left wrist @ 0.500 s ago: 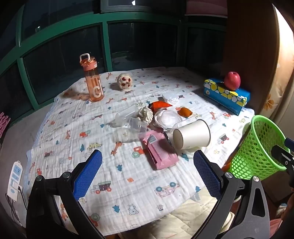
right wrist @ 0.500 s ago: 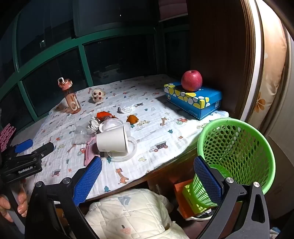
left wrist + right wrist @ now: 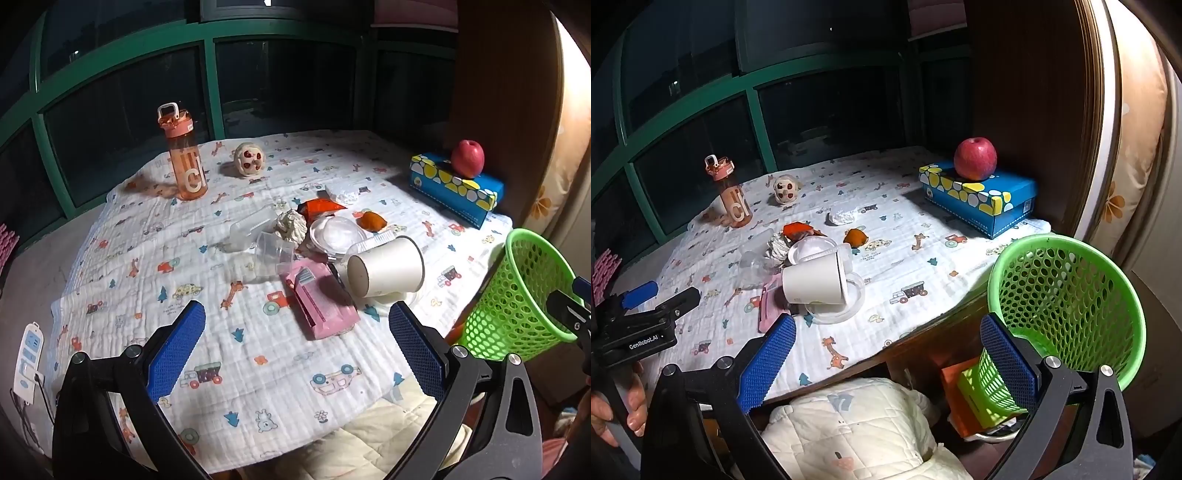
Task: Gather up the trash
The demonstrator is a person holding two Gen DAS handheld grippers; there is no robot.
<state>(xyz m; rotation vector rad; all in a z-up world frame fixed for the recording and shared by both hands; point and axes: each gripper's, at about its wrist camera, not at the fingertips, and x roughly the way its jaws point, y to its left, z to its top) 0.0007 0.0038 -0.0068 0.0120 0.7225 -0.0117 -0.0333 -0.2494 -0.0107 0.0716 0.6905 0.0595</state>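
Observation:
A heap of trash lies mid-table: a tipped white paper cup [image 3: 386, 266] [image 3: 812, 279], a pink packet [image 3: 319, 301], a clear plastic cup [image 3: 271, 254], crumpled paper [image 3: 291, 226], a clear lid [image 3: 336, 232], an orange wrapper [image 3: 319, 207] and an orange peel [image 3: 373, 220]. A green mesh basket [image 3: 517, 295] [image 3: 1067, 295] stands off the table's right edge. My left gripper [image 3: 295, 345] is open and empty, near the front edge short of the pink packet. My right gripper [image 3: 886, 350] is open and empty, next to the basket.
An orange water bottle [image 3: 184, 162], a small round toy [image 3: 249, 160], a white crumpled wad [image 3: 343, 192] and a blue tissue box [image 3: 458, 188] with a red apple [image 3: 467, 158] stand further back. A power strip [image 3: 27, 363] lies at the left. A quilted cushion [image 3: 857, 432] lies below the table edge.
Nothing has visibly changed; both grippers stay open and nearly still.

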